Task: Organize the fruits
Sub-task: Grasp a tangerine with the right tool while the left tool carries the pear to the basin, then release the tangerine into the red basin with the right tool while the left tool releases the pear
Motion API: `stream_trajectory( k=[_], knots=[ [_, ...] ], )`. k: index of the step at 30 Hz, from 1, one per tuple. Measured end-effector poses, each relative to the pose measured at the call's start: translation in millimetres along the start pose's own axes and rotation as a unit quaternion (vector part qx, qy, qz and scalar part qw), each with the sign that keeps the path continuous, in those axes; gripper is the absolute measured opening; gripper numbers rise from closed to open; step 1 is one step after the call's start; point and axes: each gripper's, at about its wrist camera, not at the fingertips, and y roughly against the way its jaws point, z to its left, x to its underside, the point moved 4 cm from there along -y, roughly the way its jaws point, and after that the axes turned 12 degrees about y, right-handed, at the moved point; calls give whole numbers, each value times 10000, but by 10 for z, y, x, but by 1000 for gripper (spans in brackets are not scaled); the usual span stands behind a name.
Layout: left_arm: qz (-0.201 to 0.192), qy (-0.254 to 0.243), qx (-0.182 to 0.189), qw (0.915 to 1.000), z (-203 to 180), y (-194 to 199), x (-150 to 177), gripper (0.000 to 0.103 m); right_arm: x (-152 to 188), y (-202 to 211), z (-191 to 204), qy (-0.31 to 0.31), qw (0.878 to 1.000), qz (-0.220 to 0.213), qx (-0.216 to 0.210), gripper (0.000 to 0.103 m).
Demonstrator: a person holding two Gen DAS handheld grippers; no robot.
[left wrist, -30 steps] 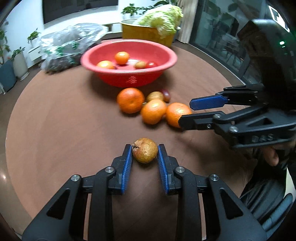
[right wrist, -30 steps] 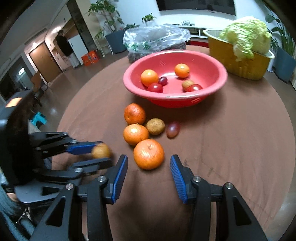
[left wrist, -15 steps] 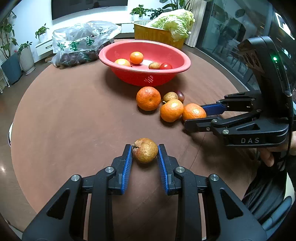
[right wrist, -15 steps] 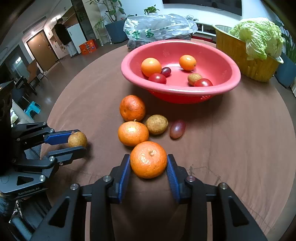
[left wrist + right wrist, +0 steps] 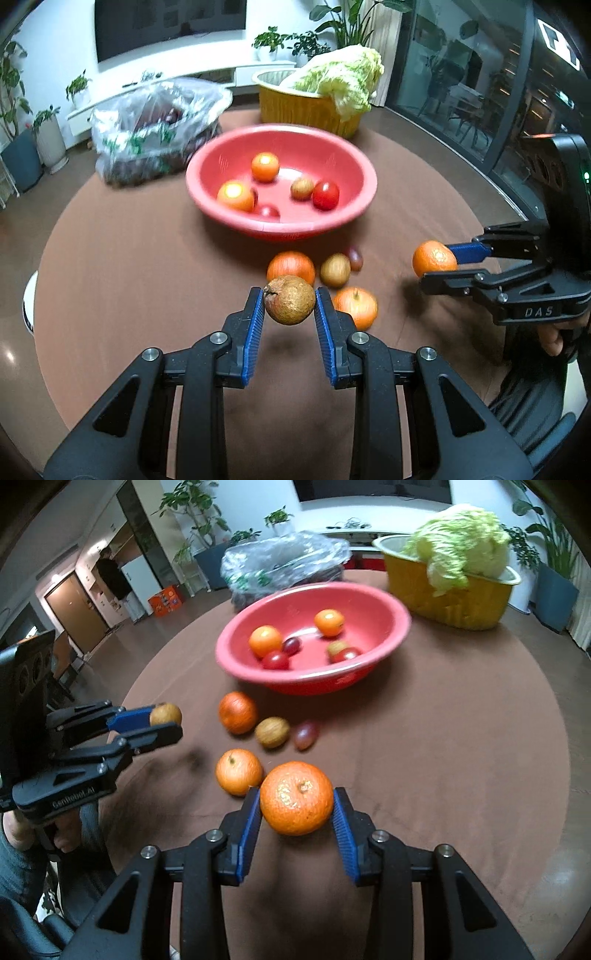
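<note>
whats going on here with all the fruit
A person is sorting fruit with two handheld grippers. The left gripper holds a small brown fruit above the table; the right gripper holds a mandarin. Four pieces lie on the brown table before the red bowl, which already contains several.

The brown table (image 5: 122, 280) has lots of bare room on its left side and near the front edge. In the middle sits a big red bowl (image 5: 280, 225) with open space above it. Four loose fruits lie just in front of the bowl: two oranges (image 5: 237, 712) (image 5: 238, 771), a brown fruit (image 5: 272, 732) and a small red one (image 5: 306, 734). Behind the bowl, a plastic bag (image 5: 155, 129) and a yellow tub (image 5: 299, 107) with cabbage block the back.
</note>
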Motion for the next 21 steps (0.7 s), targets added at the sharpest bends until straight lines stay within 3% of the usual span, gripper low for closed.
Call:
stream_trajectory(
  k=[11, 21],
  knots=[
    [2, -341, -161, 9993, -78, -310, -724, 26, -654, 147, -367, 129, 9990, -352, 252, 41],
    [486, -553, -285, 9969, -30, -840, -817, 26, -1250, -349, -551, 361, 9993, -36, 107, 41]
  ],
)
